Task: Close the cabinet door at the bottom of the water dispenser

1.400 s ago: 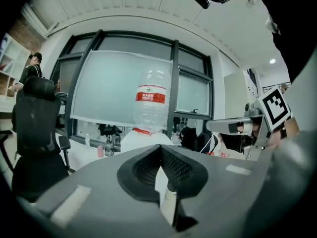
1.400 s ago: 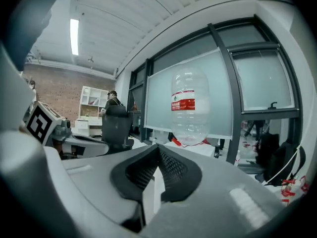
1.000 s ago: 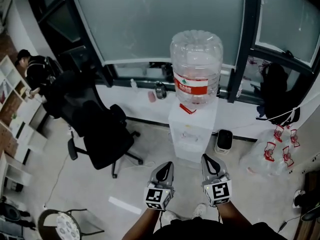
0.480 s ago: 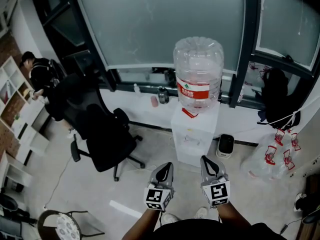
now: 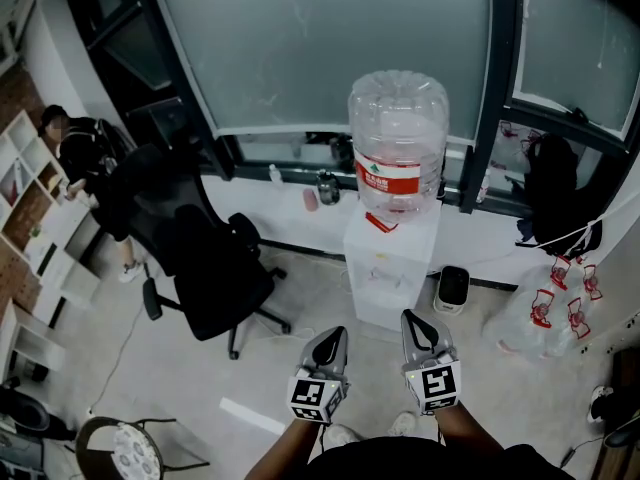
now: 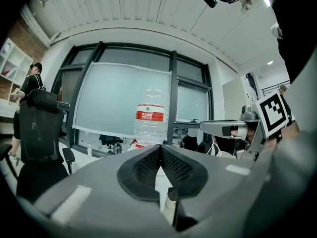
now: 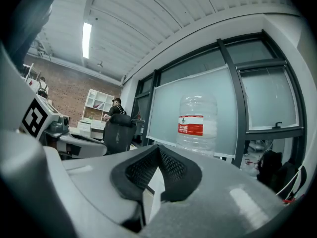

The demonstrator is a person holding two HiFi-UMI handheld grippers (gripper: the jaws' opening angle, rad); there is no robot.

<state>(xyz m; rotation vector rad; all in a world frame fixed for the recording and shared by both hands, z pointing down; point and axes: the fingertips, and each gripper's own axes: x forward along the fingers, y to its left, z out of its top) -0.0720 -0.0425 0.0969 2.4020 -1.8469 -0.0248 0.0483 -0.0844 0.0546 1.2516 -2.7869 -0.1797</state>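
The cabinet door at the bottom of the water dispenser [image 5: 390, 263] is the part you cannot read: your head view looks down so steeply on the white box that its lower front is squeezed into a thin strip, and you cannot tell whether the door stands open or closed. In both gripper views the jaws cover the dispenser's lower half, leaving only a white sliver in the gap under the pads. The dispenser stands on the floor against the low ledge under the frosted window [image 5: 330, 48], with 1 big clear bottle [image 5: 398, 138] with a red label upside down on top. Your left gripper [image 5: 332, 336] and right gripper [image 5: 416, 324] sit side by side at the bottom of the head view, pointing toward the dispenser but well apart from it. Each is clenched, pads meeting at the tips, with nothing gripped and nothing touched. Just right of the dispenser sits a small black-and-white box [image 5: 452, 288], and further right a clear plastic bag [image 5: 545, 313]. A black office chair [image 5: 205, 258] stands to the left, and beyond it a person [image 5: 80, 148] by white shelves.
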